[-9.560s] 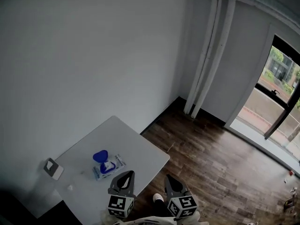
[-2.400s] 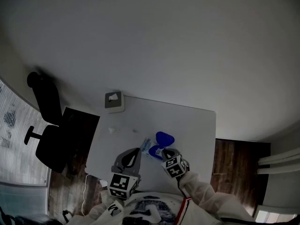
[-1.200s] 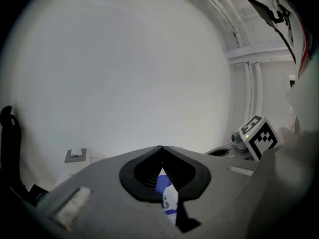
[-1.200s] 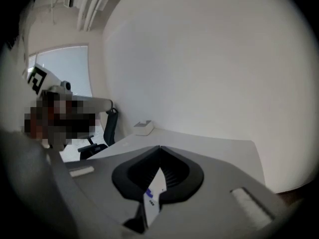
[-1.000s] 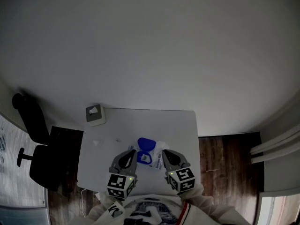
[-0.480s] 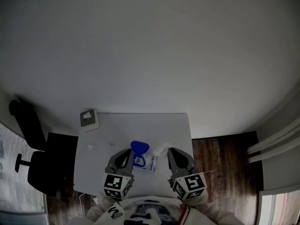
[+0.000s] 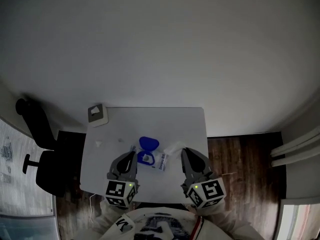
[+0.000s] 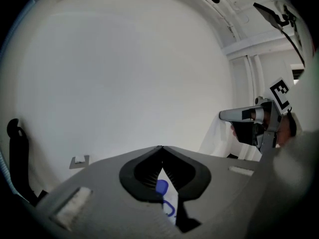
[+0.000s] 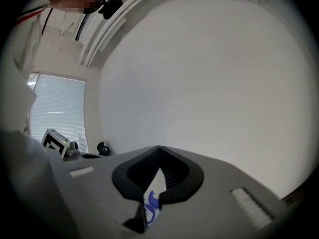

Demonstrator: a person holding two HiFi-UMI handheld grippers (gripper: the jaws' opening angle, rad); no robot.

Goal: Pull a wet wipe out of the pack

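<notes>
Right tongs [image 7: 183,151] pinch white wipe [image 7: 173,146]; pack [image 7: 160,161] print unreadable

The wipe pack [image 7: 160,160] lies on the bench [image 7: 175,124], toward its near edge. A small box [image 7: 97,114] sits behind the pack, to its left; a chair [image 7: 36,130] stands farther left.
</notes>
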